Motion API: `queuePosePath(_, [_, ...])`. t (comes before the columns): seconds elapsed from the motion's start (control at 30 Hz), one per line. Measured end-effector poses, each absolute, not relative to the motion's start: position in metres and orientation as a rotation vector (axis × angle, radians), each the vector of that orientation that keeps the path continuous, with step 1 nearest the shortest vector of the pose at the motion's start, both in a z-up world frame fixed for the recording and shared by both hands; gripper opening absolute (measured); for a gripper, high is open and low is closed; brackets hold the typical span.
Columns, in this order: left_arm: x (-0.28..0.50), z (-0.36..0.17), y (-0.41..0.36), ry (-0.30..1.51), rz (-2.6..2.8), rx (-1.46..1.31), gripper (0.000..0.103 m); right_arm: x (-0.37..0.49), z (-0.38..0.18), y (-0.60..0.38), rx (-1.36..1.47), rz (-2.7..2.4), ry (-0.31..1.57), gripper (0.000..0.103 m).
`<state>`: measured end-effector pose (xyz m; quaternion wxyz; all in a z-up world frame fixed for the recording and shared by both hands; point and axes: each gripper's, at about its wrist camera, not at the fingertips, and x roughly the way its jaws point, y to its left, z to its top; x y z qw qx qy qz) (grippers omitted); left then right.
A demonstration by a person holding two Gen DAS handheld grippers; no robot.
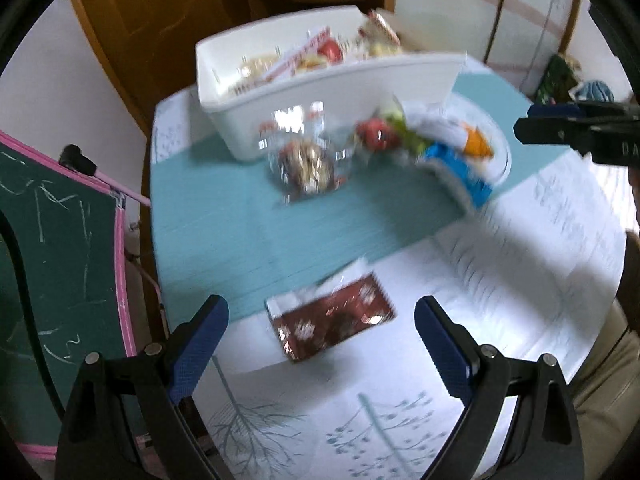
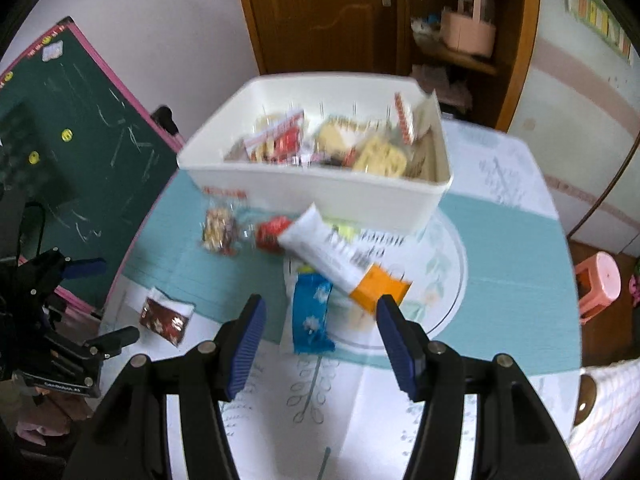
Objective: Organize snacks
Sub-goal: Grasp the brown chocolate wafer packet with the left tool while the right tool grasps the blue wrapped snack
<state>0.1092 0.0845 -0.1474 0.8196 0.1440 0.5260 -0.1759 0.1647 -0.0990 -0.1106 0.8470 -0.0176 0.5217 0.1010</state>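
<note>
Round table, covered by a teal and white cloth, fills both wrist views; behind it we see a wooden door and, at one side, a green chalkboard with a pink frame. At the far edge of the table stands a white bin already holding several snack packets. Just in front of the bin lie a clear bag of wrapped sweets, a red packet, a white and orange packet and a blue packet; the last two overlap on a round printed ring of the cloth. Well apart from these, nearer the table edge, lies a dark red packet.

We note the left gripper with its jaws spread wide on either side of the dark red packet, above it and not touching. The right gripper stands part-way spread and empty, its blue pads flanking the near end of the blue packet without contact. Both views are blurred.
</note>
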Motion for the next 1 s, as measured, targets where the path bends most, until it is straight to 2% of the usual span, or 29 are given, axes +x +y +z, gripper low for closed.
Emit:
queuePosePath(0.43, [0.126, -0.199, 0.075, 1.145, -0.424, 0.516, 0.094, 0.178, -0.176, -0.081, -0.028, 0.188, 1.222, 0.058])
queuePosePath(0.67, [0.142, -0.203, 0.073, 1.158, -0.435, 0.480, 0.091, 0.186, -0.190, -0.072, -0.047, 0.176, 1.241, 0.058])
queuePosePath(0.77, [0.145, -0.202, 0.073, 1.181, -0.441, 0.422, 0.075, 0.188, -0.196, -0.072, -0.050, 0.166, 1.247, 0.058])
queuePosePath(0.83, [0.144, -0.201, 0.072, 1.194, -0.439, 0.386, 0.059, 0.188, -0.197, -0.071, -0.058, 0.161, 1.235, 0.058])
queuePosePath(0.9, [0.140, -0.200, 0.070, 1.208, -0.431, 0.338, 0.048, 0.186, -0.198, -0.069, -0.083, 0.156, 1.226, 0.058])
queuePosePath(1.0, [0.136, -0.200, 0.070, 1.217, -0.373, 0.266, 0.042, 0.183, -0.200, -0.066, -0.121, 0.144, 1.207, 0.054])
